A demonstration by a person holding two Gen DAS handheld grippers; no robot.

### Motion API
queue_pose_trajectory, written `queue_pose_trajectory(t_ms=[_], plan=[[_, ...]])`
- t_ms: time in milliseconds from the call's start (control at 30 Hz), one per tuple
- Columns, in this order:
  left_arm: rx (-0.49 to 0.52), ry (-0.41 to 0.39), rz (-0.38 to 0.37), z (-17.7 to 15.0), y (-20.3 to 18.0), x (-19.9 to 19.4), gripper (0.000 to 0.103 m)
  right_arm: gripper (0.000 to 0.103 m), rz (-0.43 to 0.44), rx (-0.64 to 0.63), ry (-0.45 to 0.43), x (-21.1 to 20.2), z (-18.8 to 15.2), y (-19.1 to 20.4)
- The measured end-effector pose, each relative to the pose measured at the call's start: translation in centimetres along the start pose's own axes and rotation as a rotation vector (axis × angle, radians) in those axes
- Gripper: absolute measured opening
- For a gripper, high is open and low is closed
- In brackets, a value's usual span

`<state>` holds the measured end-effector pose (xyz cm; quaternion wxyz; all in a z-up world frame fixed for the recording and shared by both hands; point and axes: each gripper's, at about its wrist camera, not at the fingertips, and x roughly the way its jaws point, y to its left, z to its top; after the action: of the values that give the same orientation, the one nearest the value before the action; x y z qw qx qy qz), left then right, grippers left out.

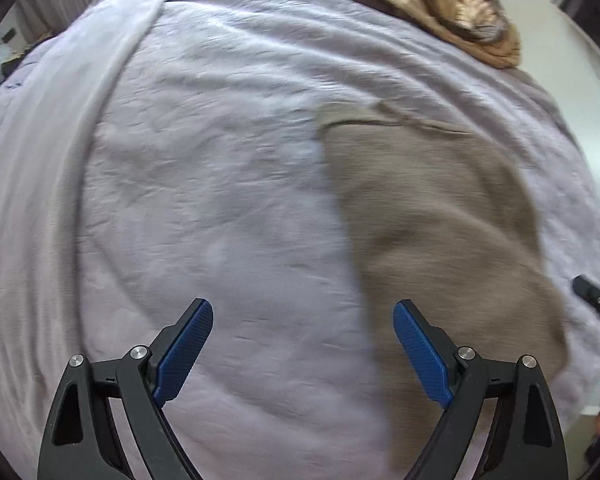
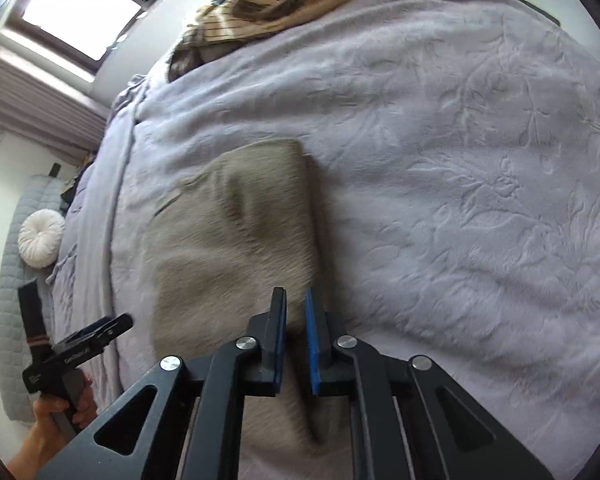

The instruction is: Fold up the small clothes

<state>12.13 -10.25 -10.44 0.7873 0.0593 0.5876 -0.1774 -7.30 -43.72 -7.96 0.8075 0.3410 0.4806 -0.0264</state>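
A taupe-brown small garment [image 1: 440, 216] lies flat on the lilac bedspread [image 1: 220, 184]; it also shows in the right wrist view [image 2: 236, 240]. My left gripper [image 1: 303, 316] is open and empty, hovering over the spread by the garment's left edge, its right finger over the cloth. My right gripper [image 2: 296, 308] is nearly shut, with a fold of the garment's near edge between its blue pads [image 2: 311, 340]. The left gripper also shows in the right wrist view [image 2: 88, 340], held by a hand.
A pile of tan striped and brown clothes [image 1: 440, 4] lies at the far edge of the bed, also in the right wrist view [image 2: 268, 4]. A white round cushion [image 2: 40, 238] and a window [image 2: 80, 8] are beyond the bed.
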Motion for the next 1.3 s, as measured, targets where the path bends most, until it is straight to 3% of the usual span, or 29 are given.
queue_pose_trajectory(t_ms=[133, 233, 333, 433, 667, 800, 933, 1100, 1300], plan=[[0.064, 0.012, -0.086, -1.3, -3.8, 0.0, 0.092, 0.009, 0.012, -0.109, 0.052, 0.5, -1.8, 3.3], [0.084, 0.075, -0.055, -3.5, -5.4, 2.4, 0.093, 0.009, -0.087, -0.17, 0.095, 2.2, -3.2, 3.4], [-0.009, 0.167, -0.092, -6.0, -4.2, 5.0, 0.093, 0.002, -0.194, -0.173, 0.169, 4.8, -4.5, 1.3], [-0.048, 0.156, -0.118, -7.5, -3.3, 4.7, 0.093, 0.001, -0.159, -0.144, 0.173, 4.6, -5.5, -0.4], [-0.042, 0.167, -0.091, -8.1, -3.3, 3.8, 0.093, 0.001, -0.179, -0.167, 0.186, 3.8, -5.9, -0.2], [-0.092, 0.208, -0.097, -8.8, -3.1, 2.3, 0.093, 0.002, -0.179, -0.152, 0.186, 2.8, -6.1, -0.1], [-0.072, 0.193, -0.046, -9.7, -2.8, 1.3, 0.093, 0.007, -0.156, -0.173, 0.171, 1.1, -6.4, 0.8], [-0.081, 0.219, -0.05, -10.7, -2.0, 1.0, 0.093, 0.006, -0.194, -0.164, 0.239, 2.3, -7.4, 0.0], [-0.066, 0.242, -0.038, -10.5, -2.3, -0.6, 0.093, 0.006, -0.194, -0.103, 0.256, 2.0, -7.5, -0.9]])
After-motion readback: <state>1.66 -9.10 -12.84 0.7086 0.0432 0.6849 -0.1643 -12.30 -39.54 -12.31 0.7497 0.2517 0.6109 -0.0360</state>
